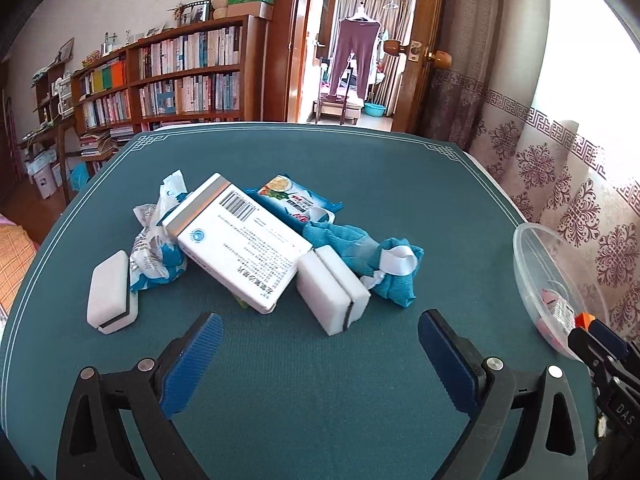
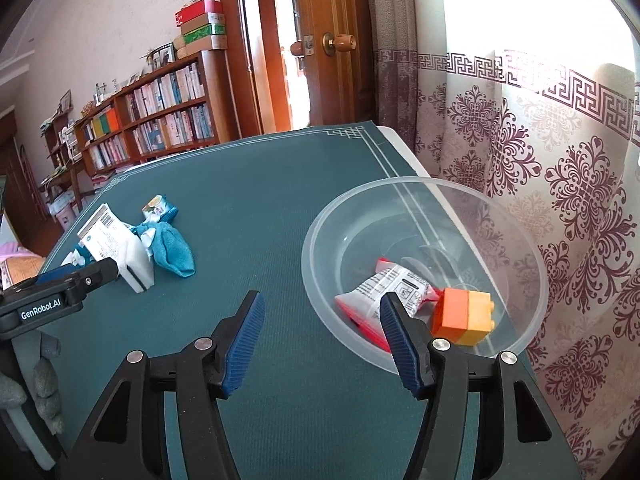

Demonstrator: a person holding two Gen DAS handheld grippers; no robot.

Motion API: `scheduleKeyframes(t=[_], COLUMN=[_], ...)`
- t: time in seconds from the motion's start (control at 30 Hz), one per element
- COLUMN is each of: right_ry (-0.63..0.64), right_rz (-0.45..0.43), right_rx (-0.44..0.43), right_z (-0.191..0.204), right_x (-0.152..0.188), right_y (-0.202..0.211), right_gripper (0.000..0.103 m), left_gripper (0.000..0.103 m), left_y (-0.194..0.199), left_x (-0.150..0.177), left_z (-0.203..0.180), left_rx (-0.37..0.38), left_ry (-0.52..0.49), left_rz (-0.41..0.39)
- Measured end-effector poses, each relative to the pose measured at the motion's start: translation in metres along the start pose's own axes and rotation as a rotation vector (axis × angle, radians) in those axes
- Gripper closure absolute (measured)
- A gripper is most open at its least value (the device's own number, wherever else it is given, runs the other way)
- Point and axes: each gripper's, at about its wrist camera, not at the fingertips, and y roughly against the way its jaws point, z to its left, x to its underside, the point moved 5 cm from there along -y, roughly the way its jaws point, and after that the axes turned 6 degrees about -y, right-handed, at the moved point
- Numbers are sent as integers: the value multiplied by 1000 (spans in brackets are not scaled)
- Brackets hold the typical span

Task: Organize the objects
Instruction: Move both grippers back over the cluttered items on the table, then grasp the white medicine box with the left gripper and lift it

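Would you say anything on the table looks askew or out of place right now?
Yes. The white box sits tilted, propped on the crumpled packet and a sponge in a jumbled pile with the teal cloth, rather than lying flat.

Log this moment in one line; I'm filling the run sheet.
left claw: open, facing pile | right claw: open, empty, at bowl | in bowl: packet, block

Bright daylight through curtain, window glare blown out; sharp centre, fisheye-bent dark corners.
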Motion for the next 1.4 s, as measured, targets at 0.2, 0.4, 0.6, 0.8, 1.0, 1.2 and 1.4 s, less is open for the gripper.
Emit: scheduleKeyframes(t=[0.2, 0.4, 0.6, 0.8, 1.0, 1.2, 1.4], right_ry=[33, 59, 73, 96, 107, 96, 105], right_rz=[38, 66, 95, 126, 137, 147, 143], right_rx=[-36, -64, -90, -114, -124, -121, -116], right_z=[22, 38, 47, 56, 60, 58, 59], right_x=[12, 21, 29, 39, 44, 45, 46], right_y=[-8, -15, -23, -30, -33, -38, -38], right_gripper=[40, 40, 40, 40, 40, 40, 40], left_gripper=[2, 2, 1, 1, 1, 1, 1], left_y=[-3, -11, -23, -34, -52, -62, -66], left_x=[1, -3, -15, -30, -35, -38, -36], left_z=[32, 50, 56, 61, 70, 68, 66], left_rx=[-52, -83, -92, -181, -264, -295, -312], left_ry=[73, 132, 232, 321, 413, 422, 368], left_rz=[9, 22, 34, 13, 33, 38, 47])
